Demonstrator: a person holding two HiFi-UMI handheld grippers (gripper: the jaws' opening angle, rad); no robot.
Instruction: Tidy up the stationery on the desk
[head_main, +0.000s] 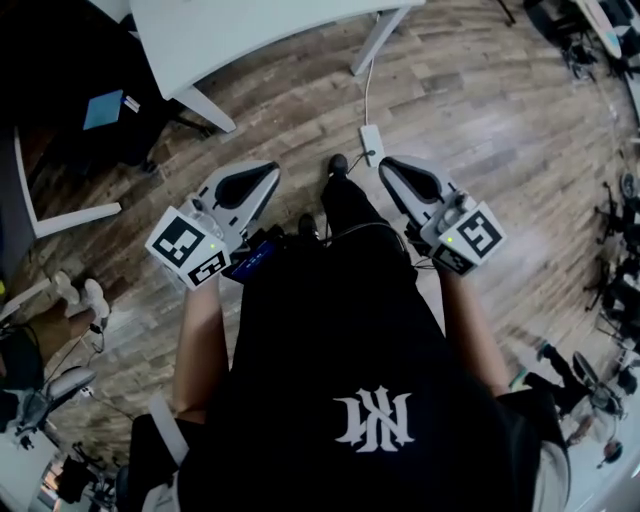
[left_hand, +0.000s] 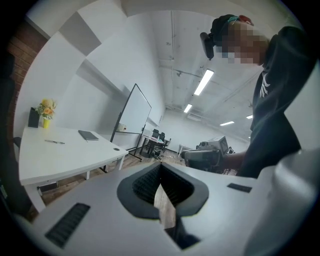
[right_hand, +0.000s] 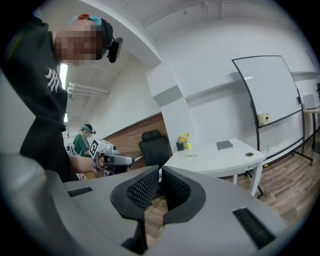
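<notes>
**Grippers, two.** The left gripper (head_main: 268, 176) has its jaws closed together, ribbed pads meeting, with nothing between them. The right gripper (head_main: 388, 168) is likewise fully closed and empty. Neither touches anything.

**Hands, two.** Both forearms reach forward from the body, side by side and apart. The grippers point away from the person, close to level, above the wood floor (head_main: 480, 110). The marker cubes face upward.

**Desk, one.** A white desk (left_hand: 60, 157) stands ahead of the grippers and well apart from them.

**Whiteboard, one.** The whiteboard (left_hand: 135, 112) stands on a frame beyond the desk.

**Office chair, one.** A black office chair (right_hand: 154, 145) sits at the desk's far end.

**Flower pot, one.** The flower pot (left_hand: 46, 110), with yellow blooms, stands at the desk's back edge.

**Notebook, one.** A dark notebook (left_hand: 88, 135) lies flat and closed on the desk.

**Pen, one.** A pen (left_hand: 54, 142) lies on the desk between the flowers and the notebook.
</notes>
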